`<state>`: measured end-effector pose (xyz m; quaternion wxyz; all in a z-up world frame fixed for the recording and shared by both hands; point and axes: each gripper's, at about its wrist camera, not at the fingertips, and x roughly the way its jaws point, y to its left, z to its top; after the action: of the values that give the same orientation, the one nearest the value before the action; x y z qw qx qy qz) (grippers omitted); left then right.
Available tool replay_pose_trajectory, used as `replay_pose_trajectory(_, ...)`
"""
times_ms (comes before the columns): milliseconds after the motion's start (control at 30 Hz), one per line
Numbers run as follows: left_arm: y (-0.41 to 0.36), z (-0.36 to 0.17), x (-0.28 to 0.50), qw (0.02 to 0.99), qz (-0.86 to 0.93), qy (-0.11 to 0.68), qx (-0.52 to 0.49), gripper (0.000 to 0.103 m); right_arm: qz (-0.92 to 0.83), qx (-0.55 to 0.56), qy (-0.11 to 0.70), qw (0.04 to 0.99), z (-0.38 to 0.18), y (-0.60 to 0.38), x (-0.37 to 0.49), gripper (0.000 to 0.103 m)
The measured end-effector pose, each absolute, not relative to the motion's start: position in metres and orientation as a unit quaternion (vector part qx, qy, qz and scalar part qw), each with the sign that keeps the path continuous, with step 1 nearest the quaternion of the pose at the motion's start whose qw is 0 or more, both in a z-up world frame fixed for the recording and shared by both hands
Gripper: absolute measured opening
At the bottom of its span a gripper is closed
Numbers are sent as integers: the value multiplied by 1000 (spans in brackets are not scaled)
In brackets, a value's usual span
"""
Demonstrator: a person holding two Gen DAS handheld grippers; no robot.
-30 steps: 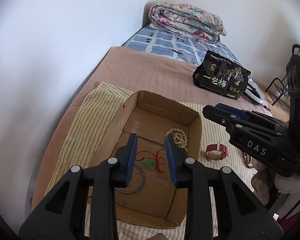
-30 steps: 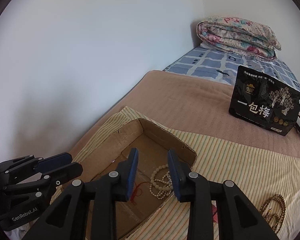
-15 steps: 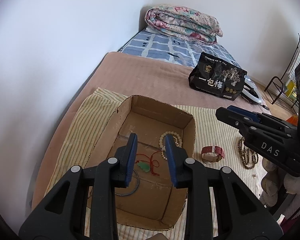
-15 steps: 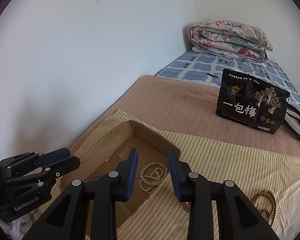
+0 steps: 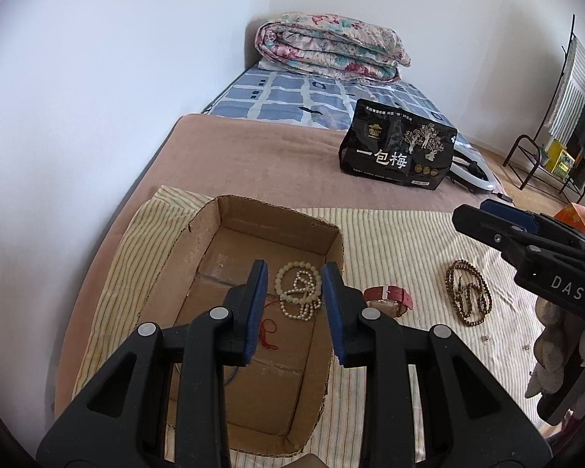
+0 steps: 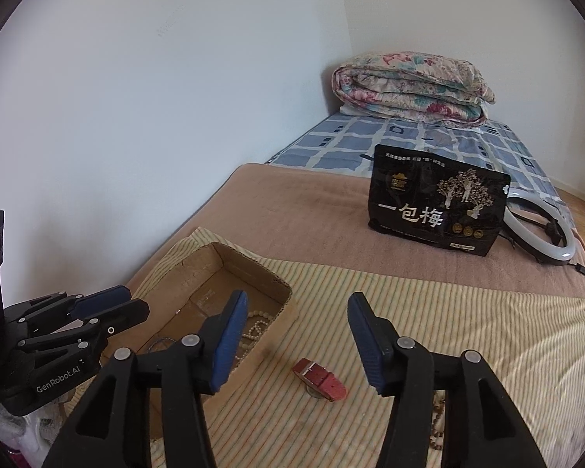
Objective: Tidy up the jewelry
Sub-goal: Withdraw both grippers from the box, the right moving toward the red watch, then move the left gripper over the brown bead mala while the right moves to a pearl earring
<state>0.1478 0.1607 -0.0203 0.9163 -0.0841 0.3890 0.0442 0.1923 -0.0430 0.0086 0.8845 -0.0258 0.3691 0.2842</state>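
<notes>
An open cardboard box [image 5: 183, 257] [image 6: 199, 273] lies on a striped cloth. Inside it are white bead bracelets [image 5: 298, 292] [image 6: 253, 325], a red cord pendant [image 5: 267, 335] and a dark ring, mostly hidden. A red strap watch [image 5: 390, 298] [image 6: 319, 378] lies on the cloth just right of the box. A brown bead necklace [image 5: 466, 296] [image 6: 436, 417] lies further right. My left gripper [image 5: 294, 312] hovers over the box, jaws apart and empty. My right gripper [image 6: 298, 341] is wide open above the watch; it also shows in the left wrist view [image 5: 526, 234].
A black snack bag [image 5: 397, 152] [image 6: 436, 206] stands on the brown blanket behind the cloth. A white ring light [image 6: 542, 230] lies beside it. A folded floral quilt [image 6: 409, 85] sits at the head of the bed. A white wall runs along the left.
My right gripper moved right from over the box to above the watch and opened wide. My left gripper drew back and rose slightly; its jaws stayed as they were.
</notes>
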Motion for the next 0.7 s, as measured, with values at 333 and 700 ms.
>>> replay_pose_trajectory(333, 130, -22, 156, 917, 18, 393, -66, 41, 240, -10, 360, 901, 20, -109, 187, 89)
replay_pose_trajectory(700, 90, -26, 164, 916, -12, 400, -42, 51, 189, -28, 352, 916, 30, -182, 173, 99)
